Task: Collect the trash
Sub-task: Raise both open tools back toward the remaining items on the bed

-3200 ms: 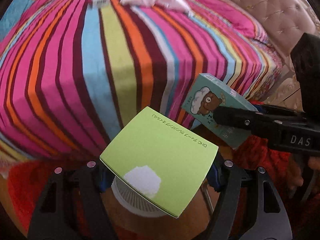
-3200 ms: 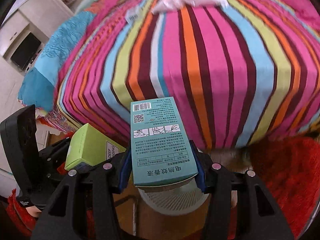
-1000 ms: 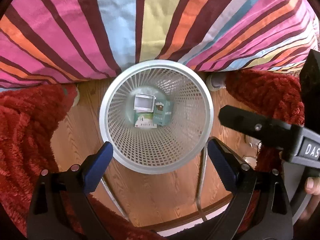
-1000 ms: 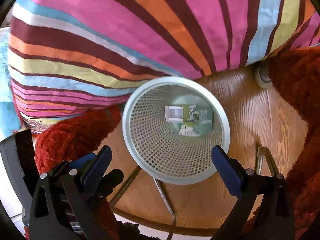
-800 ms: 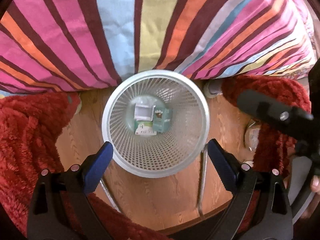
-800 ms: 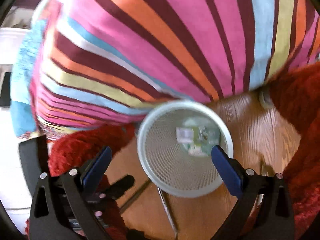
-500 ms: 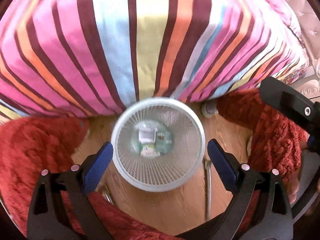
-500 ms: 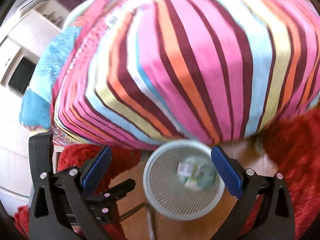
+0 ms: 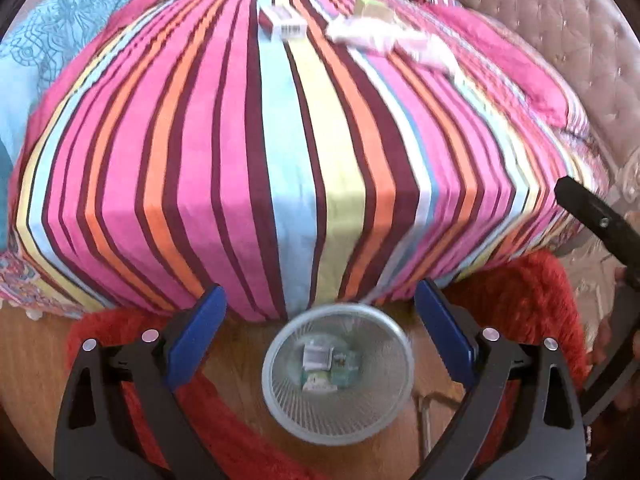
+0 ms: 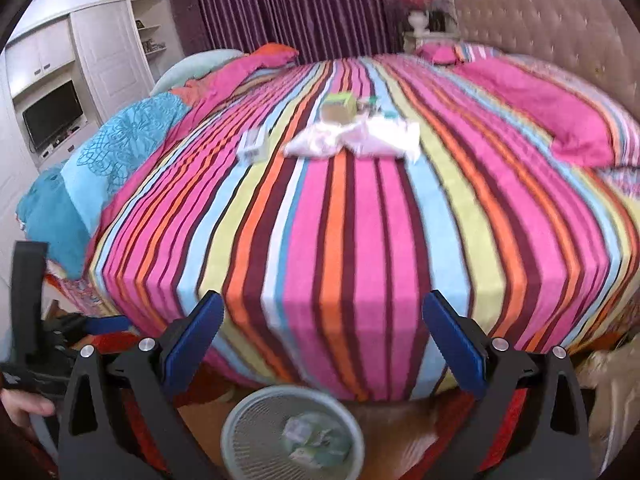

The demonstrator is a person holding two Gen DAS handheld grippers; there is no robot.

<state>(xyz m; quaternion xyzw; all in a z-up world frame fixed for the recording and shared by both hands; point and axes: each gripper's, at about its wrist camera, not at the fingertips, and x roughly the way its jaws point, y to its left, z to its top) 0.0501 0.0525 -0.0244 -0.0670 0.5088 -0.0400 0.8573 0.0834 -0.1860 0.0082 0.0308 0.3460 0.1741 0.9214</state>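
A white mesh wastebasket (image 9: 338,372) stands on the wood floor at the foot of the striped bed (image 9: 304,140), with small boxes (image 9: 326,368) lying in its bottom. My left gripper (image 9: 318,332) hangs open and empty above it. My right gripper (image 10: 320,340) is open too, with the wastebasket (image 10: 292,432) low in its view. On the bed lie a small white box (image 10: 253,145), a crumpled white plastic bag (image 10: 356,138) and a green box (image 10: 340,108). In the left wrist view I see the white box (image 9: 282,24) and the bag (image 9: 384,40) far back.
A red shaggy rug (image 9: 516,304) lies around the wastebasket. A tufted headboard (image 9: 560,32) is at the right, a teal blanket (image 10: 92,168) at the bed's left. White cabinets with a screen (image 10: 52,116) stand beyond. A hand (image 10: 24,404) holds the other gripper's handle.
Both boxes left my grippers and now lie in the wastebasket. Both grippers have tilted up from looking straight down into it, bringing the bed top into view.
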